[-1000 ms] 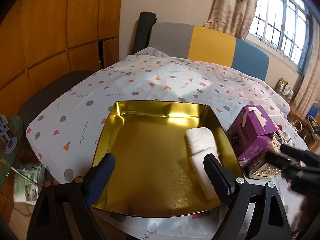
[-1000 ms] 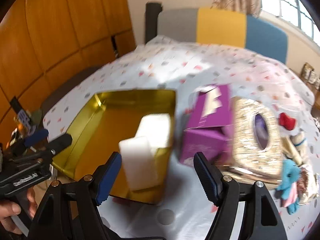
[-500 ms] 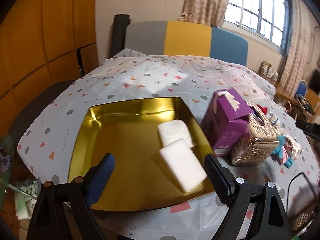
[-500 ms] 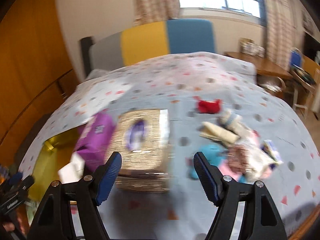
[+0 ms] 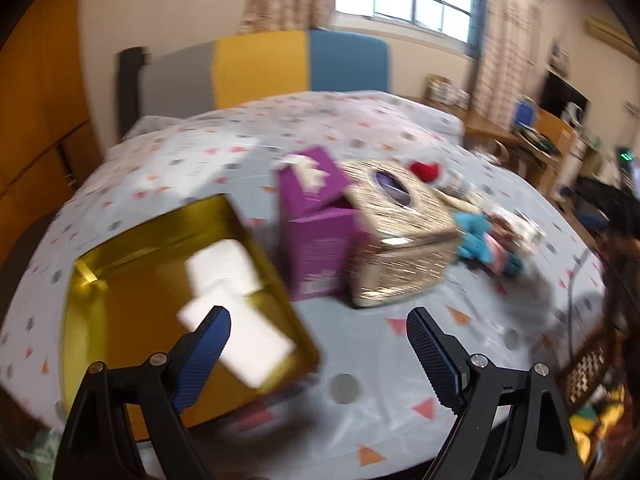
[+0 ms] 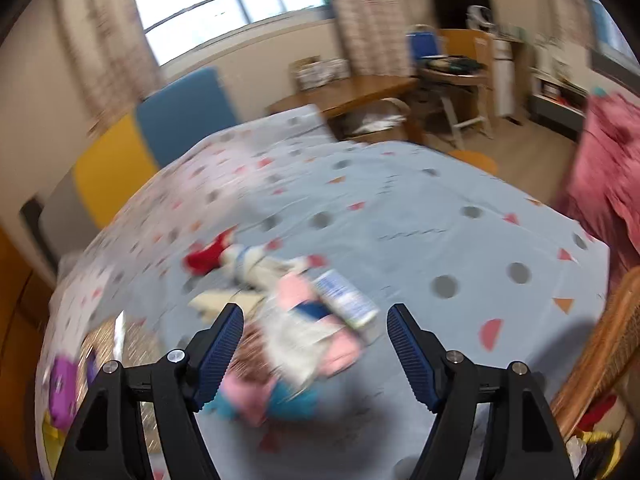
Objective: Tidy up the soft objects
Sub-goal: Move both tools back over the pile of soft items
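Since a second ago both views have been swung rightward, away from the shiny gold rectangular tin tray point(image 5: 92, 280) and toward the heap of small soft things. The left tool point(image 5: 318, 332) is seen spread wide with nothing between its blue pads; its jaws have just been closing very slightly. Two white foam sponges point(image 5: 236, 312) lie inside the tray. Right of the tray stands a purple cardboard tissue box point(image 5: 316, 224), touching a glittery gold tissue cover point(image 5: 400, 240). Further right of the tray, past both boxes, lies the blurred heap of pink, teal and white soft items point(image 6: 308, 332).

The right tool point(image 6: 314, 344) is spread too, empty, hovering directly over that heap, so the right hand is judged the nearer one for the next pick. A small white-and-blue packet point(image 6: 344, 296) lies on top, its long axis slanting from upper left to lower right between the pads. A red plush piece point(image 6: 208, 256) lies beyond it.

Everything rests on a pale cloth with dots and triangles point(image 6: 440, 220). Behind are a grey, yellow and blue headboard point(image 5: 260, 68), a window point(image 6: 224, 8) and a wooden desk point(image 6: 352, 92).
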Available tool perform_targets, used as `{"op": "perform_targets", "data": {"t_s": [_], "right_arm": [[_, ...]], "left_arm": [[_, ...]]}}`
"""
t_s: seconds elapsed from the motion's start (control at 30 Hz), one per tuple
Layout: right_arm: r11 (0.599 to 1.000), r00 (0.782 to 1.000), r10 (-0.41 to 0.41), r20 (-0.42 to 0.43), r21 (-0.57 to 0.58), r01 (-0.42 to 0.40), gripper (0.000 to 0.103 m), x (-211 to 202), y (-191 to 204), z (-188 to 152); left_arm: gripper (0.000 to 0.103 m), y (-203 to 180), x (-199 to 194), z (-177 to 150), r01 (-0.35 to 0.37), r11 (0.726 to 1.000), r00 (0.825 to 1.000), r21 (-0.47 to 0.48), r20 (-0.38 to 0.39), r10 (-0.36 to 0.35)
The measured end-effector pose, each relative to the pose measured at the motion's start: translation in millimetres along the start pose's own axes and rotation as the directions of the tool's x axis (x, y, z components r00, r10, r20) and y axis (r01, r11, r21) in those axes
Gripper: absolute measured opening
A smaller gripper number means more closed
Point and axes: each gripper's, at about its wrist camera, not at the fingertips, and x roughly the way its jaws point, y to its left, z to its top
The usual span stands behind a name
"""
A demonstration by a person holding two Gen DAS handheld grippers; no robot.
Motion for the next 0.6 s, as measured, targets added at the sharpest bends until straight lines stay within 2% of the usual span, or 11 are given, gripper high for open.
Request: {"op": "perform_targets", "data": {"t_s": [0.07, 0.13, 0.2, 0.27, 0.43, 0.5, 0.6], "right_arm": [[0.999, 1.0, -0.019, 0.019, 0.041, 0.018, 0.076, 6.1, -15.8, 4.3], [0.996, 1.0, -0.003, 0.016, 0.094, 0.001, 0.076, 12.4, -27.0, 5.2], [0.99, 1.0, 0.014, 0.009, 0.14, -0.016, 0.076, 17.4, -37.0, 2.9], [0.985, 0.998, 0.045, 0.049, 0.166, -0.052, 0.076, 13.8, -42.0, 5.0], [0.967, 0.993, 0.101, 0.055, 0.23, -0.111, 0.076, 12.6, -51.7, 2.8], [0.962, 0.992, 0.111, 0.055, 0.244, -0.121, 0.076, 14.1, -52.4, 2.5], [0.96, 0.991, 0.122, 0.056, 0.248, -0.132, 0.076, 14.8, -52.7, 1.7]], "left_arm": [[0.083, -18.3, 4.1, 4.7, 0.046, 0.998, 0.999, 0.046, -0.013, -0.045], [0.079, -34.4, 6.7, 11.8, 0.097, 0.992, 0.995, 0.078, -0.019, -0.095], [0.071, -53.8, 10.0, 21.6, 0.147, 0.982, 0.989, 0.118, -0.025, -0.145], [0.054, -76.1, 17.3, 31.4, 0.192, 0.968, 0.981, 0.161, -0.047, -0.187], [0.048, -127.0, 38.2, 51.0, 0.284, 0.932, 0.958, 0.224, -0.103, -0.267], [0.047, -146.2, 50.3, 59.0, 0.29, 0.925, 0.955, 0.244, -0.128, -0.266], [0.034, -174.3, 73.2, 70.6, 0.353, 0.903, 0.93, 0.246, -0.195, -0.31]]}}
